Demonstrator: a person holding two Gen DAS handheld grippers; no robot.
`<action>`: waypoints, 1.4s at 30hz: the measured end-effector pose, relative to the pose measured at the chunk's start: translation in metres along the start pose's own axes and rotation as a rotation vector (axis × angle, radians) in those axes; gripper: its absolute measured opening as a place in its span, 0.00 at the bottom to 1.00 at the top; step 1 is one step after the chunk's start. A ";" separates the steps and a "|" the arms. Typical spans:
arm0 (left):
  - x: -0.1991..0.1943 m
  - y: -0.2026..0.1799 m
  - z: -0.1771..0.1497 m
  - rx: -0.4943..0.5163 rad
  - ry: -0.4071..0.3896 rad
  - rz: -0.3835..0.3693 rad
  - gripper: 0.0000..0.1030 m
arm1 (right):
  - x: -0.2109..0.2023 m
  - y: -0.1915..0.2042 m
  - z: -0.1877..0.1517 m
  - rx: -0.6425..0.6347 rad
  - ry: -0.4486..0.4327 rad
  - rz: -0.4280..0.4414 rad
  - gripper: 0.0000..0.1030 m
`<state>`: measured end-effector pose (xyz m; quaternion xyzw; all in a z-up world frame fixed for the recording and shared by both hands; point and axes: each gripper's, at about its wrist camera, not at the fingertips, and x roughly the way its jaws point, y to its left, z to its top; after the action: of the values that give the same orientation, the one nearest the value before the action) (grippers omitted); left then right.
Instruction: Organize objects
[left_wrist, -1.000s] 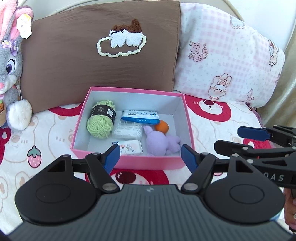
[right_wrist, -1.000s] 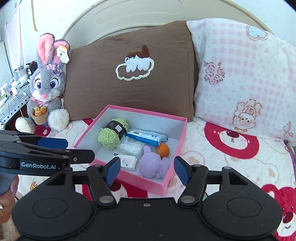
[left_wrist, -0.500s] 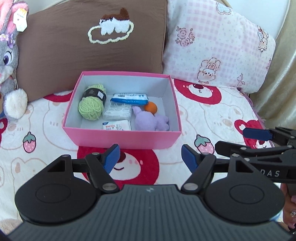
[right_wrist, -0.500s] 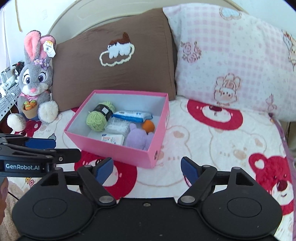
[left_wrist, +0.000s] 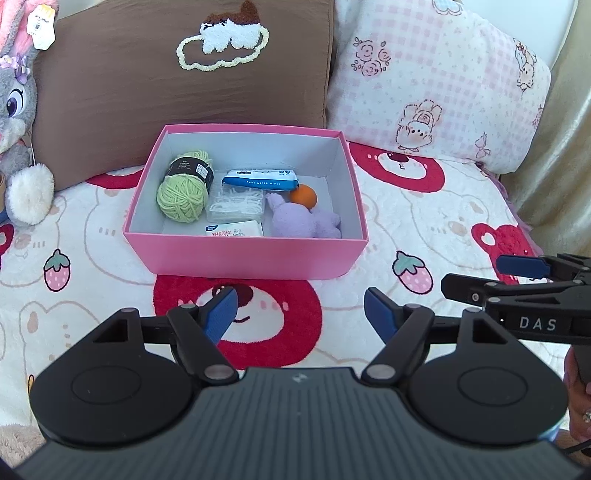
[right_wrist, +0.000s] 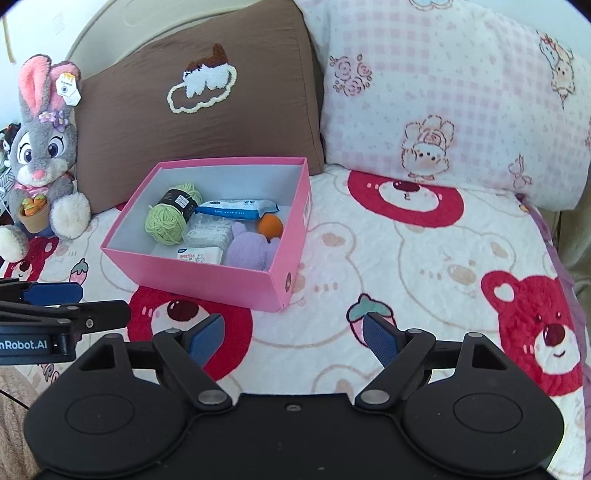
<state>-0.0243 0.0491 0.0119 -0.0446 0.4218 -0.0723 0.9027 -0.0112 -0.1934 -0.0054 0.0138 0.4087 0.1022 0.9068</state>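
**Box lay ahead of both open grippers**

The pink box (left_wrist: 245, 254) sat on the bed (right_wrist: 424, 258), far of both grippers and well apart from them, its long side running left to right. The left gripper (left_wrist: 300, 314) faced its near wall squarely, fingers wide and empty. The right gripper (right_wrist: 293, 334) stood off the box's near right corner, its fingers having just opened wide, nothing between them. Yarn (left_wrist: 183, 192), wipes (left_wrist: 260, 179) and a purple toy (left_wrist: 303, 223) already lay inside.

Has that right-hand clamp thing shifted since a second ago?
Yes. The right gripper, jaws just opened wider and empty, has backed away from the pink box, which now sits farther ahead of its fingertips.
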 end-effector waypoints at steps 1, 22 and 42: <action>0.001 0.000 0.000 0.003 0.003 0.001 0.73 | -0.001 -0.001 -0.002 0.007 -0.004 -0.003 0.83; 0.017 -0.001 -0.004 0.018 0.040 0.057 1.00 | 0.008 -0.007 -0.015 0.027 0.073 -0.093 0.93; 0.019 -0.001 -0.004 0.016 0.104 0.095 1.00 | 0.003 -0.021 -0.017 0.075 0.063 -0.026 0.93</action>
<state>-0.0158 0.0454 -0.0050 -0.0133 0.4693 -0.0351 0.8822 -0.0186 -0.2144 -0.0210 0.0394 0.4407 0.0753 0.8936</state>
